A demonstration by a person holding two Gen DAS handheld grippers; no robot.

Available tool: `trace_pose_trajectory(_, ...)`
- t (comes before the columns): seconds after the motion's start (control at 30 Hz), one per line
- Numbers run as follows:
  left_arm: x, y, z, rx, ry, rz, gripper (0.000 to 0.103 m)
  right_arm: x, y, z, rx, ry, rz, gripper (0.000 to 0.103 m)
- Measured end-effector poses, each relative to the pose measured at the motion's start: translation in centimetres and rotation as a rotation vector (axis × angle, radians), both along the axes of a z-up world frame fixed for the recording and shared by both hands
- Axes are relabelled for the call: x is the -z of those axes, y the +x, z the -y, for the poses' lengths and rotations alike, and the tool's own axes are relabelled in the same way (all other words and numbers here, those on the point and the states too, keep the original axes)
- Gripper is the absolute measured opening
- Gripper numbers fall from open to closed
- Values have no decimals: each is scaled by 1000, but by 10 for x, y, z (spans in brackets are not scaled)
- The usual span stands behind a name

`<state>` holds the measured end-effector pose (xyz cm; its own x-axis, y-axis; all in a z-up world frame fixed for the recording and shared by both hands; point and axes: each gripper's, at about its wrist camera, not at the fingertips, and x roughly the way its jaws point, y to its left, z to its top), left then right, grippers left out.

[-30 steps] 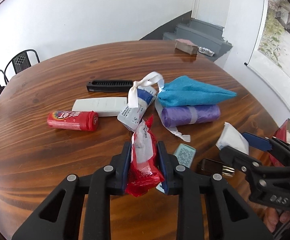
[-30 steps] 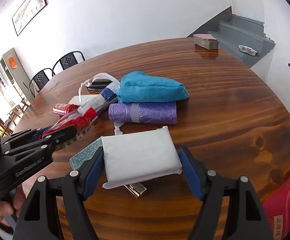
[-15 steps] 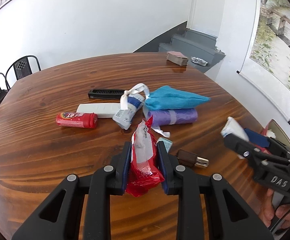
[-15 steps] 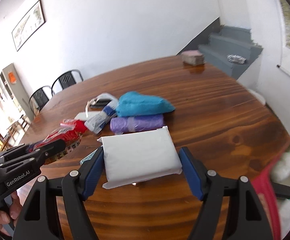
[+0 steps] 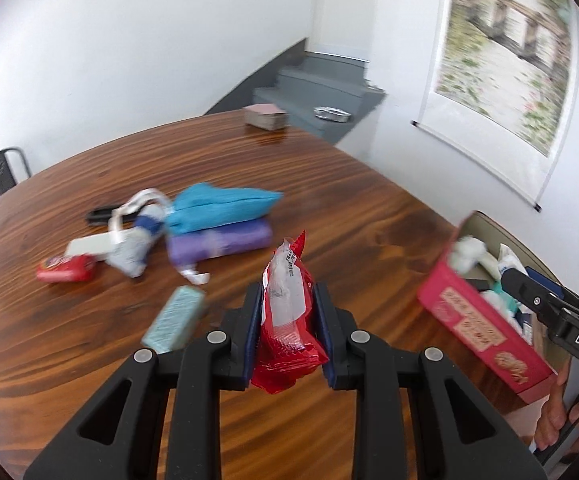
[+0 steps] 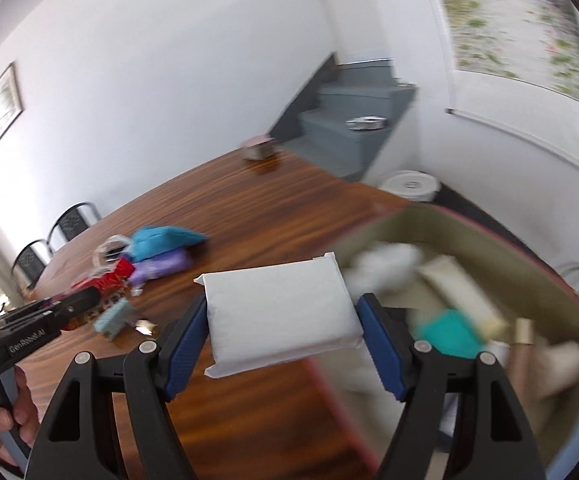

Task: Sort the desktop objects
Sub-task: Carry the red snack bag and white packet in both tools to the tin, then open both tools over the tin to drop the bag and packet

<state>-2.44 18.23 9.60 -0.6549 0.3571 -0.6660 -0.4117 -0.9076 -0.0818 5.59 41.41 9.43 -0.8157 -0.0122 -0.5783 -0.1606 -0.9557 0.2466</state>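
— While both jaws hold something, where are they?
— White packet (image 6: 281, 316) lower centre, by the red box (image 6: 369, 436); red pouch (image 5: 289, 320) pinched narrow. I fear an early release hits the rim.

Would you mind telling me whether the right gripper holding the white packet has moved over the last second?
Yes. The right gripper has carried the white packet rightward, away from the blue cloth bundle to the red box.
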Motion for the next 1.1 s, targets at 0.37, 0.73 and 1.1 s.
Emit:
trace_pose_trajectory(0.37,-7,14,-105,209,30,17,27,6,40,-76,168,45,50,77)
trace_pose_trajectory(0.73,0,21,-190,359,50,82,32,9,55,-102,223,51,68,81)
trace_pose_trajectory(1.1,2,22,-164,288,27,42,61,12,56,-99,225,-1,62,81)
